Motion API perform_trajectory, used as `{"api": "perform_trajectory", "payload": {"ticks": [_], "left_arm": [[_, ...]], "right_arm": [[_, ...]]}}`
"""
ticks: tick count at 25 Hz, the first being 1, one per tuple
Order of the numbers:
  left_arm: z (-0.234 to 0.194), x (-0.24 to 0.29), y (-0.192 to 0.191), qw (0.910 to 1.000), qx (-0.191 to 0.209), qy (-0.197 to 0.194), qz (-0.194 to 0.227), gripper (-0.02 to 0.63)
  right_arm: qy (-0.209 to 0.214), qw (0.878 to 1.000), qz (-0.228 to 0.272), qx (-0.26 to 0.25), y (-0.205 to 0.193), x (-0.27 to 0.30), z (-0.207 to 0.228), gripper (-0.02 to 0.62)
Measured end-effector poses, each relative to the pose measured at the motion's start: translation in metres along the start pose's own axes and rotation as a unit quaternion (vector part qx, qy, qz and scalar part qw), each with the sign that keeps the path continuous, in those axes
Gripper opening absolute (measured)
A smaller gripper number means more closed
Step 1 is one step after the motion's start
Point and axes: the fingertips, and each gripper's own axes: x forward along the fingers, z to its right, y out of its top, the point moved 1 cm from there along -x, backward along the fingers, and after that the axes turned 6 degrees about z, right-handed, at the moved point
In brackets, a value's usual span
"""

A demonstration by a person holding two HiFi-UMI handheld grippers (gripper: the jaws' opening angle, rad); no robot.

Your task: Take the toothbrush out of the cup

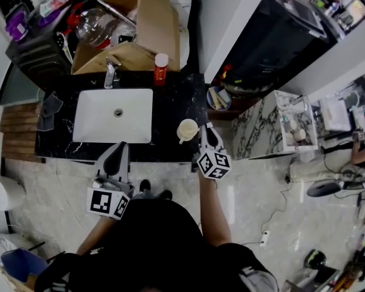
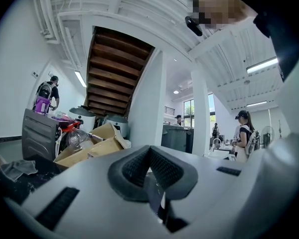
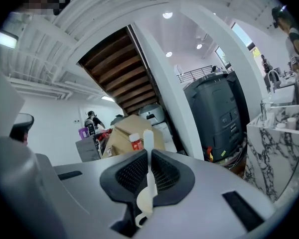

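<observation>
While right tongs (image 3: 148, 156) clamp toothbrush (image 3: 148, 137) | cup (image 1: 187, 130) on counter (image 1: 170, 105)

The toothbrush (image 3: 149, 159) is a slim, pale cream stick. It stands upright, pinched between the closed pads of the right tool (image 3: 148, 153), and its top end pokes up above them. The cup (image 1: 187, 129) is cream-coloured and round, and it stands upright on the black table (image 1: 170, 105) just right of the white sink (image 1: 114, 115), near the table's front edge. The held toothbrush lies further from the sink than the cup does.
</observation>
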Motion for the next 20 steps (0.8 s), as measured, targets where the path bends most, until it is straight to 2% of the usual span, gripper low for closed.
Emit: {"api": "perform_trajectory", "payload": {"ticks": [11,20], "left_arm": [[0.011,0.013,0.005,0.9984,-0.024,-0.048,0.018,0.003],[0.021,0.019,0.018,0.9963,-0.027,-0.072,0.037,0.003]], "right_arm": [[0.012,0.991,0.109,-0.081,0.110,-0.084,-0.059,0.040],[-0.005,0.983,0.153,-0.098,0.157,-0.149,-0.093,0.040]]}}
